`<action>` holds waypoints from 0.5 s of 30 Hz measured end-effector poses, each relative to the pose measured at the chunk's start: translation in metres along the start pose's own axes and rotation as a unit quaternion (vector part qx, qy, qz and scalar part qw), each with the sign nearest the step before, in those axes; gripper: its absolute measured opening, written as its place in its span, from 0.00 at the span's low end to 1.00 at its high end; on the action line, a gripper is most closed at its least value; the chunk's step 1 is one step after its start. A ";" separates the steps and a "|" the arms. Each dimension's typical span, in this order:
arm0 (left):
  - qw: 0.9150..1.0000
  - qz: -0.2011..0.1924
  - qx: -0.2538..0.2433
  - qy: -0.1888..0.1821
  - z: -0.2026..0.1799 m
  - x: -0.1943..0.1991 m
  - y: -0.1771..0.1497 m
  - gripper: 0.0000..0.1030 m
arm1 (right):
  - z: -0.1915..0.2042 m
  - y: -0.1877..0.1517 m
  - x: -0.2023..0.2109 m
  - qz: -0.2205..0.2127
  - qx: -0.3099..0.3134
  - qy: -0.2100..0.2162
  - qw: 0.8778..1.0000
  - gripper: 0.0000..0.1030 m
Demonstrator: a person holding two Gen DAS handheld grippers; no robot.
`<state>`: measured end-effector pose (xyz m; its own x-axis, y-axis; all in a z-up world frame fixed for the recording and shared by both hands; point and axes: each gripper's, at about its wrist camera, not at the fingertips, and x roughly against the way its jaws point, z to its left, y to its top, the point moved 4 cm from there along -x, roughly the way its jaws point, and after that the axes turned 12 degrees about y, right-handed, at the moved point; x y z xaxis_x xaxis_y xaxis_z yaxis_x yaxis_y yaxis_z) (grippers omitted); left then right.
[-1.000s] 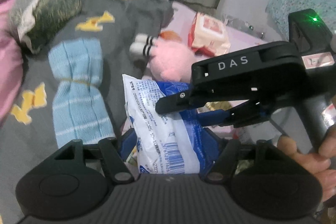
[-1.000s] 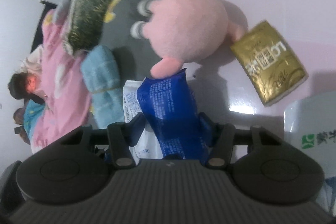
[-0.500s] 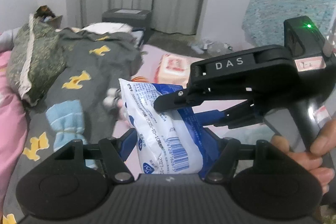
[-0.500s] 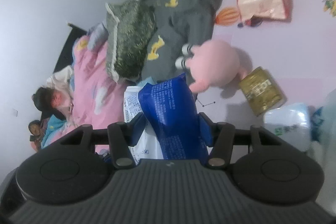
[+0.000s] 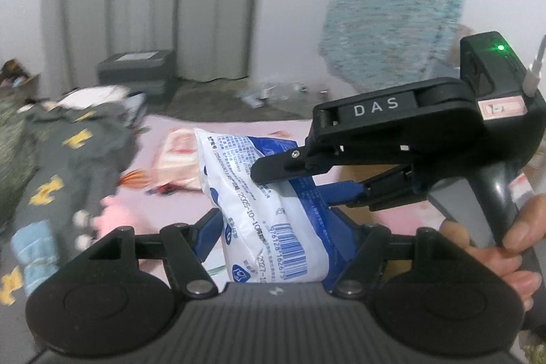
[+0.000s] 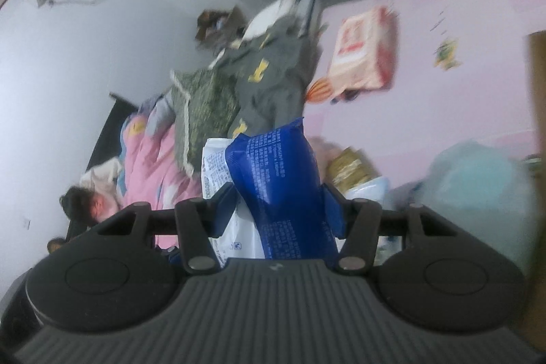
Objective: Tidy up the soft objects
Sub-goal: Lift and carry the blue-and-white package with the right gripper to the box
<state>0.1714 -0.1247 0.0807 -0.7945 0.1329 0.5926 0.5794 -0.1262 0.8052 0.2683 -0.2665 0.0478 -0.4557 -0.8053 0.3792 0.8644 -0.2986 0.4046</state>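
Both grippers clamp the same soft pack (image 5: 269,214), white on 1 side, blue on the other. It is held in the air above the pink mat (image 5: 239,132).

Left gripper (image 5: 273,227) jaws press in on the pack's lower end, barcode side up. Right gripper (image 6: 278,203) jaws squeeze the blue face (image 6: 283,179) from both sides. In the left view the right gripper (image 5: 307,174) comes in from the right and pinches the pack higher up, with a hand (image 5: 491,244) on its handle.

Handling, as a judgement: pack looks light, squashy and film-wrapped. The film is likely slick, so it could slide if the squeeze eases. It dents under the pads and is not fragile. Best hold is across the fat middle, not the crimped end seam (image 5: 204,142), which would fold.

Below, blurred: grey blanket (image 5: 78,159) with yellow patches, pink plush (image 5: 112,217), light blue towel (image 5: 30,248), wipes pack (image 5: 177,159). Right view also shows a gold pack (image 6: 351,168) beside the blue face.
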 end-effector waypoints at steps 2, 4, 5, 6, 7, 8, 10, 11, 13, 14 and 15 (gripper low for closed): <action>1.000 -0.003 -0.013 -0.021 -0.021 0.001 0.005 0.66 | -0.005 0.002 0.029 -0.021 -0.001 -0.009 1.000 0.52; 0.999 -0.002 -0.027 -0.044 -0.044 0.001 0.008 0.66 | -0.013 0.001 0.058 -0.041 -0.007 -0.019 0.999 0.52; 0.998 -0.001 -0.034 -0.057 -0.055 0.000 0.009 0.66 | -0.019 0.000 0.074 -0.053 -0.013 -0.024 0.998 0.52; 0.997 0.002 -0.041 -0.071 -0.068 -0.002 0.010 0.66 | -0.025 -0.001 0.088 -0.063 -0.019 -0.029 0.997 0.52; 0.995 0.006 -0.048 -0.083 -0.080 -0.005 0.010 0.66 | -0.033 -0.002 0.105 -0.074 -0.025 -0.037 0.996 0.52; 0.994 0.011 -0.056 -0.096 -0.094 -0.009 0.010 0.66 | -0.040 -0.002 0.117 -0.082 -0.031 -0.042 0.995 0.52; 0.990 0.024 -0.071 -0.116 -0.118 -0.016 0.007 0.66 | -0.059 -0.006 0.141 -0.099 -0.046 -0.055 0.992 0.52; 0.988 0.034 -0.079 -0.126 -0.131 -0.022 0.004 0.66 | -0.070 -0.009 0.153 -0.106 -0.056 -0.061 0.991 0.52; 0.984 0.056 -0.093 -0.142 -0.155 -0.032 -0.004 0.66 | -0.093 -0.015 0.173 -0.114 -0.078 -0.072 0.988 0.52; 0.982 0.070 -0.100 -0.148 -0.166 -0.039 -0.008 0.66 | -0.107 -0.019 0.181 -0.116 -0.093 -0.076 0.986 0.52; 0.979 0.084 -0.106 -0.153 -0.174 -0.048 -0.014 0.66 | -0.123 -0.025 0.189 -0.116 -0.109 -0.081 0.984 0.52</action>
<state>0.1703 -0.3008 0.0370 -0.5807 0.3772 0.7215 0.6205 -0.3686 0.6922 0.1870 -0.4742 0.0077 -0.6583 -0.6163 0.4322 0.7506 -0.5811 0.3146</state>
